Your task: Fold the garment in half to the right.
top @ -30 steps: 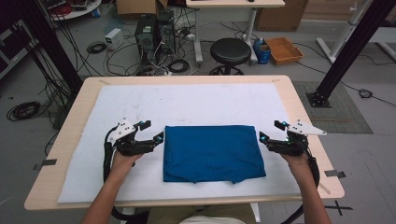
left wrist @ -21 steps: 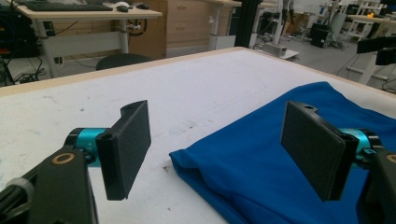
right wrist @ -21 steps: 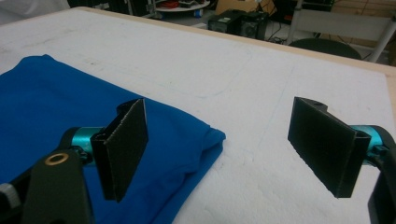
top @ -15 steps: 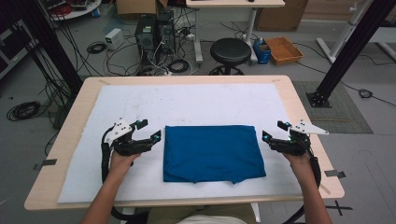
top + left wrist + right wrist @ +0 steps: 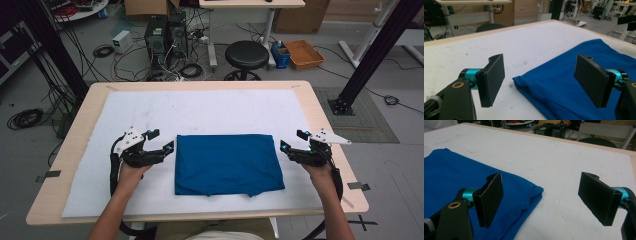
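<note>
On the left side of the counter (image 5: 90, 125), the left claw (image 5: 165, 142) rests over the white mat (image 5: 225, 110) just beside the left edge of the folded blue cloth (image 5: 227, 162), its jaws spread wide and holding nothing. In the left gripper view the two black pads stand well apart, one over bare mat and the other over the cloth's (image 5: 584, 82) near corner; whether that pad touches the fabric cannot be told. The cloth lies flat in the middle of the mat, toward the person's side, folded into a neat rectangle. At its right edge sits the right claw (image 5: 290, 142), likewise opened wide and empty, near the cloth but apart from it in the high view. In the right gripper view one pad hangs over the cloth's (image 5: 454, 175) rounded corner and the other over bare mat (image 5: 564, 170).
</note>
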